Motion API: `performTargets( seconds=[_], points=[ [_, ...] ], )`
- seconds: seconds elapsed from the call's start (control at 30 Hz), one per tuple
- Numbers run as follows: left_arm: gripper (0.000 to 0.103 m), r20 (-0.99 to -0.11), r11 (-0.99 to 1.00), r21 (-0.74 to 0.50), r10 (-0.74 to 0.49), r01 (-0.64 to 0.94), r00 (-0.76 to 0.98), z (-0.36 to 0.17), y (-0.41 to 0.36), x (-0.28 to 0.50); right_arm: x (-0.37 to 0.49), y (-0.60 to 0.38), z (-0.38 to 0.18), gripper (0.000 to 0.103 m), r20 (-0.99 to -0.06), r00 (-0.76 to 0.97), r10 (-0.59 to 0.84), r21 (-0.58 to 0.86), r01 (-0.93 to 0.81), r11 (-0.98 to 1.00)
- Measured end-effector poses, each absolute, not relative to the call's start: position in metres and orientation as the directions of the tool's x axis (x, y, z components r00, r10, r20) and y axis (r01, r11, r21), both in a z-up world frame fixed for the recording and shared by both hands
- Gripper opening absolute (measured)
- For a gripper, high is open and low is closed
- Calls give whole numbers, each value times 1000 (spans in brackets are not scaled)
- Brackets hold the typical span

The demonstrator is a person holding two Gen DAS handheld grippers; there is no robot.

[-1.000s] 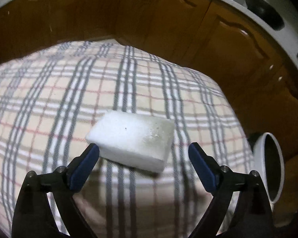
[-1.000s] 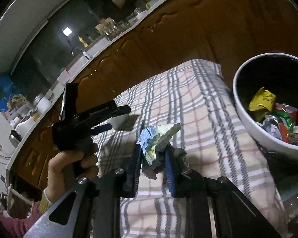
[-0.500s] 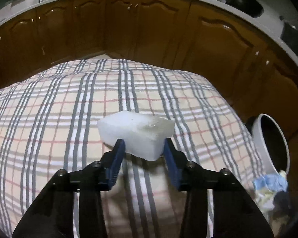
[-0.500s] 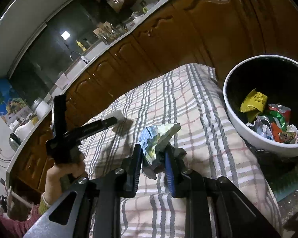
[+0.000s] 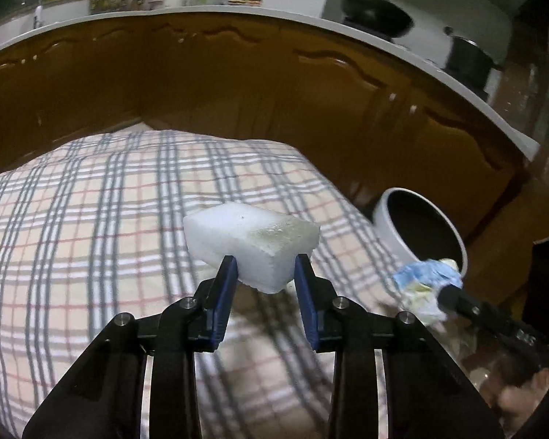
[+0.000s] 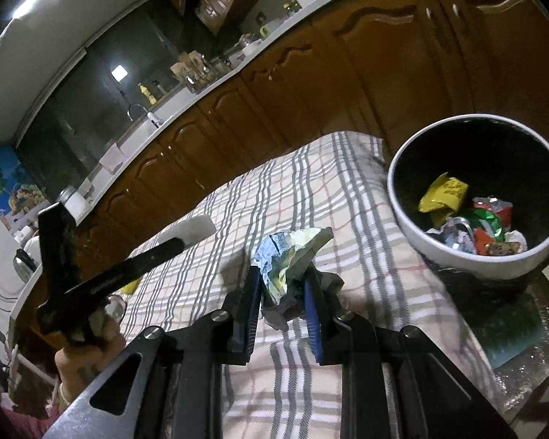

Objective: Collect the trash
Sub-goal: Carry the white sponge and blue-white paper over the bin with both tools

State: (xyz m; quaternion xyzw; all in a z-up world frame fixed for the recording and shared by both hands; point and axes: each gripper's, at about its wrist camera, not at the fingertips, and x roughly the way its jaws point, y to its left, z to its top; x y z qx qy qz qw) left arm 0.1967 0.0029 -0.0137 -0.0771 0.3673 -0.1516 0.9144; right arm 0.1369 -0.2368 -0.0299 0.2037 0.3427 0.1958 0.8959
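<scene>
Left gripper (image 5: 263, 267) angled down, closing on foam block (image 5: 250, 243).

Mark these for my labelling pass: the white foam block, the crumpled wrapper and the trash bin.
white foam block (image 5: 250, 236), left wrist view, top face.
crumpled wrapper (image 6: 292, 256), right wrist view, middle of the wad.
trash bin (image 6: 454, 256), right wrist view, near white wall.

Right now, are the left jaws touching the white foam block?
Touching. In the left wrist view both blue pads of the left gripper press the sides of the white foam block, still closing on it.
</scene>
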Motion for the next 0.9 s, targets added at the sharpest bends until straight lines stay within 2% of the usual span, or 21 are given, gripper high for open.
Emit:
performTargets(
  seconds=[0.43,0.9],
  points=[
    [30,-632,892,-237,-442,385,636,0,-76,177,115,-303,-21,23,-524,761,382,478,-108,872],
    [30,-629,847,-200,-497,493,598,15,-143,181,114,-354,-8,23,-503,812,296,465,-35,885]
  ],
)
